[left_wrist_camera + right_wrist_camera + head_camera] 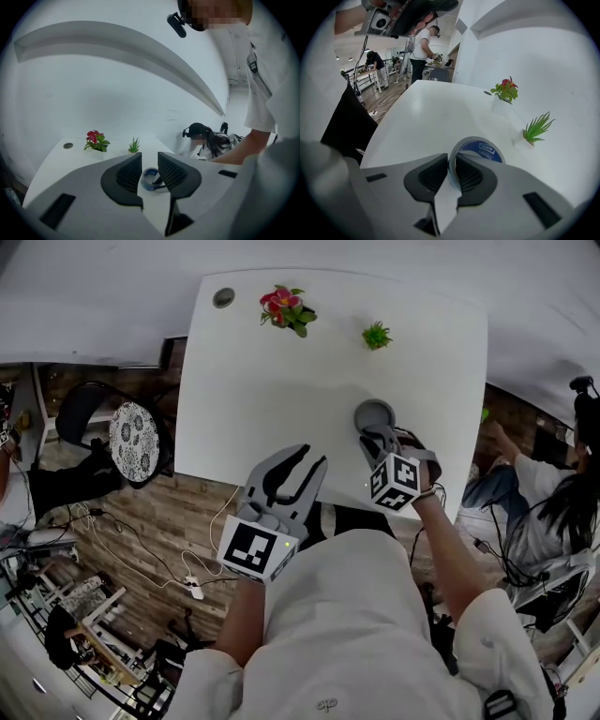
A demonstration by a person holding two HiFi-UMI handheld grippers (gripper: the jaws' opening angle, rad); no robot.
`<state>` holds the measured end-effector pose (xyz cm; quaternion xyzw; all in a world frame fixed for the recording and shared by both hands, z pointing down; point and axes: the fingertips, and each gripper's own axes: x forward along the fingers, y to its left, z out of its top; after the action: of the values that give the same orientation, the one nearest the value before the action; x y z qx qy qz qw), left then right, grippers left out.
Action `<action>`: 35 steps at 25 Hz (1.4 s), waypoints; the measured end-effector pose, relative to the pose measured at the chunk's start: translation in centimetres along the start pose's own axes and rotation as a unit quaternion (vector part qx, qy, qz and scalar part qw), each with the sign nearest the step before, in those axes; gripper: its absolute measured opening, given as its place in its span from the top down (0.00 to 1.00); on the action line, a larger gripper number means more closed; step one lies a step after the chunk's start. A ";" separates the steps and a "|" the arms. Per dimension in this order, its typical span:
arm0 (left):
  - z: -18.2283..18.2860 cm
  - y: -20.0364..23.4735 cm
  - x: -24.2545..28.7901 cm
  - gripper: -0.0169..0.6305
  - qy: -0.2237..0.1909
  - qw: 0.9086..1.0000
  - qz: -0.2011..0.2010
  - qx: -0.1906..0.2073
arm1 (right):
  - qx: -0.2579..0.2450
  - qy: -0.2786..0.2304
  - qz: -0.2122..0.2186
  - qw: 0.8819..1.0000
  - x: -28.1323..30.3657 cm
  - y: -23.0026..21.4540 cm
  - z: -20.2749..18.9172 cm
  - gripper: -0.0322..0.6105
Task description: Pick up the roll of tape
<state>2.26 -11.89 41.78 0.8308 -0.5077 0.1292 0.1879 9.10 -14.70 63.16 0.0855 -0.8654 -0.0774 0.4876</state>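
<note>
The white table [281,381] fills the middle of my head view, with wood flooring [159,521] to its left. A dark chair with a patterned round cushion [136,437] stands off the table's left edge.

My left tongs [302,457] hang over the near edge of the table, and their jaws stand apart with nothing between them. In the left gripper view, the left tongs [149,158] only frame the roll farther off.

My right tongs [377,434] are at the near right part of the table. In the right gripper view, the right tongs [451,161] are closed on the wall of the roll of tape [480,147], one jaw inside the ring and one outside.

The roll of tape [374,415] is grey with a blue inner core. I cannot tell whether it is clear of the surface.

At the far side stand a red flower pot [286,308] and a smaller green plant [377,335], well apart. A small round grommet [223,297] sits at the far left corner.
</note>
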 end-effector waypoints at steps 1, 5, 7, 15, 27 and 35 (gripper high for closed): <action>0.0 0.0 -0.1 0.79 0.001 1.000 0.000 0.001 | 0.000 0.001 -0.002 1.000 0.0 0.0 0.0 0.85; 0.0 0.3 -0.3 0.80 0.003 1.000 0.000 0.004 | 0.005 0.004 -0.013 1.000 -0.4 -0.2 -0.1 0.87; 0.1 0.4 -0.3 0.79 0.002 1.000 -0.004 0.007 | 0.011 0.002 -0.019 1.000 -0.7 -0.4 0.0 0.87; 0.3 0.8 -0.5 0.80 -0.001 0.999 -0.038 0.022 | 0.045 -0.005 -0.062 0.997 -2.4 -1.5 1.1 0.87; 0.2 2.6 -2.0 0.80 -0.001 0.993 -0.110 0.051 | 0.118 -0.023 -0.137 0.983 -5.8 -0.7 5.0 0.87; -1.0 2.9 -3.7 0.80 0.001 0.983 -0.170 0.064 | 0.175 -0.026 -0.186 0.966 -8.5 1.2 7.5 0.87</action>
<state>-2.02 -9.70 41.69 0.9151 -0.3497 0.1284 0.1545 6.92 -11.20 52.49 0.3272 -0.8465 -0.0167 0.4197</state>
